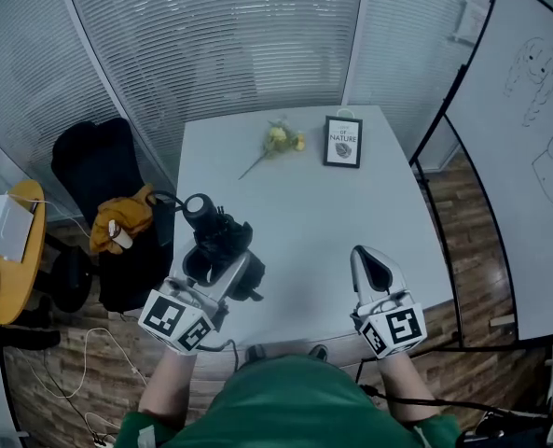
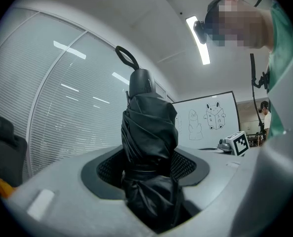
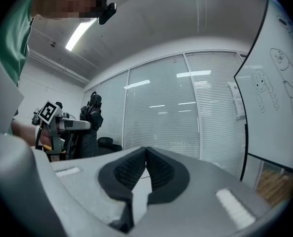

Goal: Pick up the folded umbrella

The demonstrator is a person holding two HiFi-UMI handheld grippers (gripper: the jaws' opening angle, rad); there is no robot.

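My two grippers are near the table's (image 1: 304,203) near edge: the left gripper (image 1: 222,265) is clamped on the one folded umbrella (image 1: 218,233), and the right gripper (image 1: 371,261) has its jaws together, empty. The umbrella sits between the left jaws, strap end pointing far, well left of the right gripper.

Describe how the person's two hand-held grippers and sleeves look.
Both the left hand-held gripper and the right hand-held gripper are light grey plastic with black textured pads. Each carries a white cube printed with black square markers at its rear. The person wears green sleeves.
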